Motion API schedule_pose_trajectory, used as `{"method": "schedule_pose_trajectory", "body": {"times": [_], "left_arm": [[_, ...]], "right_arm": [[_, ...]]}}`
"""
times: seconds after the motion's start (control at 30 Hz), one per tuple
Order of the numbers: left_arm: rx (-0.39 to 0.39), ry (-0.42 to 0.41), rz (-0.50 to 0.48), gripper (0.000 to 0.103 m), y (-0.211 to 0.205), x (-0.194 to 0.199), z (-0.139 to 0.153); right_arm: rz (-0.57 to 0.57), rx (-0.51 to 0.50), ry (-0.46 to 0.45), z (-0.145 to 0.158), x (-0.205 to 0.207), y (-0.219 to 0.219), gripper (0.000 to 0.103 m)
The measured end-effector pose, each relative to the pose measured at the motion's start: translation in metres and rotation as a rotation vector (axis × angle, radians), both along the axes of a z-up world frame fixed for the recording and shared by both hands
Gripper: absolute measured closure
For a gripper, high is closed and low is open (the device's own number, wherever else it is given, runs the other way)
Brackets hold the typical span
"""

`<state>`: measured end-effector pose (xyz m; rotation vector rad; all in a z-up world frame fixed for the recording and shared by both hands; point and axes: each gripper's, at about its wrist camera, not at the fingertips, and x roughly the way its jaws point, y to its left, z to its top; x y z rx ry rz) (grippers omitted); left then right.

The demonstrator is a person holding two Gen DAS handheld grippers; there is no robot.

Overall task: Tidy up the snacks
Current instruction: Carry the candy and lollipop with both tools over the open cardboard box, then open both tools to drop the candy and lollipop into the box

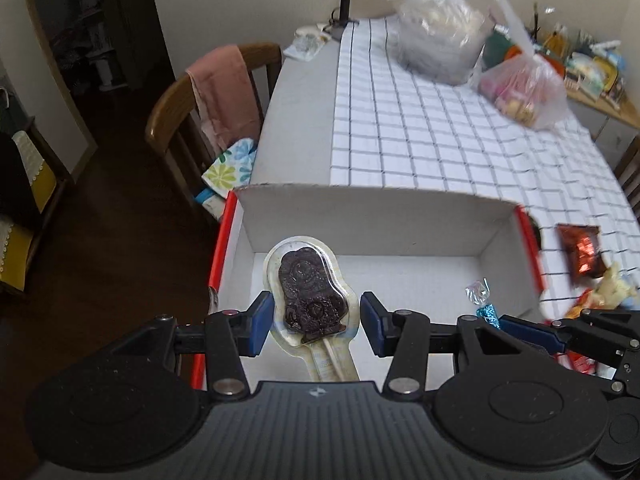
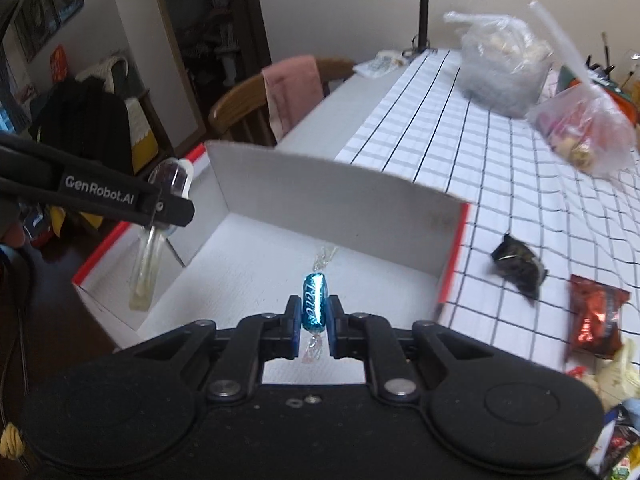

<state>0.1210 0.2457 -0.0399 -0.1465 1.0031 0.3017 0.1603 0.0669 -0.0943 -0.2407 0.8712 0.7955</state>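
Checked worktop (image 1: 420,128), white box (image 1: 372,216) at its near edge | step: both snacks above box | left tool (image 1: 316,322) grasping chocolate lollipop (image 1: 310,292); right tool (image 2: 315,320) clenched on blue candy (image 2: 315,300) | next: lower inside box; release.

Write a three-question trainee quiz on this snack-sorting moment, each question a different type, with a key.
1. True or false: the right gripper is shut on a blue foil-wrapped candy.
2. Multiple choice: what is between the fingers of the left gripper? A) a red snack packet B) a chocolate lollipop in a clear blister pack C) a plastic bag
3. Fill in: both grippers hang over the open white ____ with red edges.

Key: 1 true; 2 B; 3 cardboard box. The red snack packet lies on the checked tablecloth, outside the box.
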Motion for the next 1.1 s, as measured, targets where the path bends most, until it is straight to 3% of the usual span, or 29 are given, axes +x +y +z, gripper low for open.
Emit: {"method": "schedule_pose_trajectory", "body": {"times": [0.6,0.87,1.1], "left_arm": [[0.030,0.257,-0.118,0.056,-0.005,0.030,-0.082],[0.000,0.260,-0.121,0.055,-0.003,0.032,-0.083],[-0.023,0.227,-0.099,0.050,0.005,0.026,-0.075]], "right_arm": [[0.058,-0.151,0.134,-0.053,0.005,0.033,0.092],[0.055,-0.182,0.150,-0.056,0.012,0.038,0.080],[0.038,-0.145,0.145,-0.048,0.012,0.032,0.072]]}}
